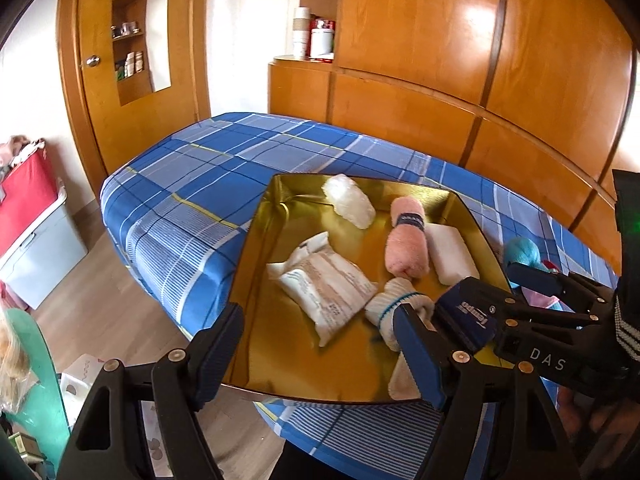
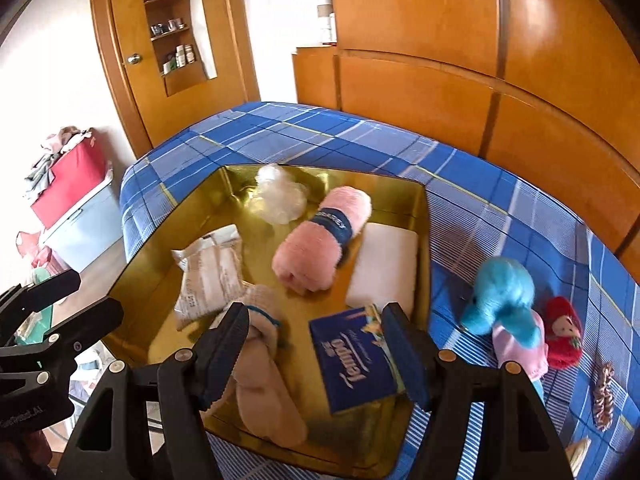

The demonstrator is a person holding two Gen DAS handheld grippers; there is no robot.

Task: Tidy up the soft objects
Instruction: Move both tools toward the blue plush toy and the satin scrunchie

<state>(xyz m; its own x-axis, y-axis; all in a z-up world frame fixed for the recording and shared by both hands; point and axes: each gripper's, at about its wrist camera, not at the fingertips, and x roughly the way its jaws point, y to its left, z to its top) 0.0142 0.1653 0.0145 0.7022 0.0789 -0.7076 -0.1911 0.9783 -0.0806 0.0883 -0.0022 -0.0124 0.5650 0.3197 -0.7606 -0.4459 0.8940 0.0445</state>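
A gold tray point(image 1: 256, 276) point(image 2: 160, 280) lies on the blue plaid bed. It holds a clear puff point(image 2: 280, 196), a pink rolled towel point(image 2: 320, 248), a white pad point(image 2: 384, 268), a wipes packet point(image 2: 212, 276), pale socks point(image 2: 264, 372) and a blue tissue pack point(image 2: 352, 364). My right gripper point(image 2: 316, 356) stands open over the tray's near end. The tissue pack rests loose by its right finger and the socks by its left. My left gripper point(image 1: 320, 356) is open above the tray's near edge, with nothing between its fingers. A blue plush point(image 2: 500, 300) and a red doll point(image 2: 564, 336) lie beside the tray.
A pink cloth point(image 2: 520, 352) and a braided band point(image 2: 604, 396) lie on the bed to the right. Wooden wardrobes point(image 1: 440, 60) stand behind the bed. A red and grey storage box point(image 1: 36, 232) sits on the floor at left.
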